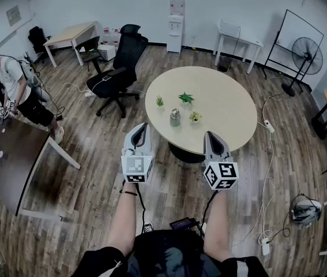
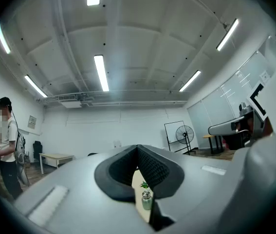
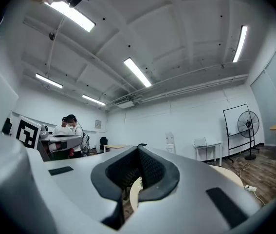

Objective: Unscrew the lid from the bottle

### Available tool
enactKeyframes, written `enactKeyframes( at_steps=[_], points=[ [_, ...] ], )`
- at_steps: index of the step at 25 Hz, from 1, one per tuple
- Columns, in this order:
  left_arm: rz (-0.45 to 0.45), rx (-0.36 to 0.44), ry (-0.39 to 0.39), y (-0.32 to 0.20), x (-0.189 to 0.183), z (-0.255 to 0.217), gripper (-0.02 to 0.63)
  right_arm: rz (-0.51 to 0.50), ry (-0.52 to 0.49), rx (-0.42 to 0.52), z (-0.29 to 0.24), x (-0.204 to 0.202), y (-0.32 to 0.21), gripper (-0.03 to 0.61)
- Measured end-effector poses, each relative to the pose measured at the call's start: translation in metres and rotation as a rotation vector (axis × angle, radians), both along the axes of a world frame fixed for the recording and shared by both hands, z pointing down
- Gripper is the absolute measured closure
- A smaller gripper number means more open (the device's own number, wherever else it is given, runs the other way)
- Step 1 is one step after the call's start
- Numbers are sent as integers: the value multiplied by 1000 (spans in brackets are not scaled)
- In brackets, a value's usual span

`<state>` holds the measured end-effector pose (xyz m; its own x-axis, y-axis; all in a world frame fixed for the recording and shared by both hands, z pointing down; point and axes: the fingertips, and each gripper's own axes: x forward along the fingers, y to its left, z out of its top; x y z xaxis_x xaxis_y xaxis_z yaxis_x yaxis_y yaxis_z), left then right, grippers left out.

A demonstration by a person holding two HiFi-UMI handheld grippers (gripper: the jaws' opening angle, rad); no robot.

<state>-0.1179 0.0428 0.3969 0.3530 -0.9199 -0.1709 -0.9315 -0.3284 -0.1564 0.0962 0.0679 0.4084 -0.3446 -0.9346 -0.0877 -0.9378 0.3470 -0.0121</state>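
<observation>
A small silver bottle (image 1: 175,118) with its lid on stands upright near the middle of the round beige table (image 1: 226,108). In the left gripper view the bottle (image 2: 146,200) shows small through the gap below the jaws. My left gripper (image 1: 142,127) and right gripper (image 1: 210,135) are held side by side in front of the table's near edge, well short of the bottle. Both are shut with nothing between the jaws, which also meet in the left gripper view (image 2: 138,147) and the right gripper view (image 3: 138,147).
Three small potted plants (image 1: 186,98) stand around the bottle. A black office chair (image 1: 120,68) is left of the table. A dark table (image 1: 7,160) and a person (image 1: 13,85) are at the far left. A fan (image 1: 307,56) and cables lie to the right.
</observation>
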Motion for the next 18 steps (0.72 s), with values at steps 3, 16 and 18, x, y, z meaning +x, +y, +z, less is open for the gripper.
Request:
enactKeyframes(
  at_steps=[3,16,18],
  points=[
    [-2,-4,5,1,1,-1,614,1,-5,3,-2,3,1,577],
    [-10,-19,12,5,-2,7,612,-1,-21,9,-2,4,6,575],
    [-11,-25,17,6,-3,12,612,1,-17,1,3,6,6,575]
  ],
)
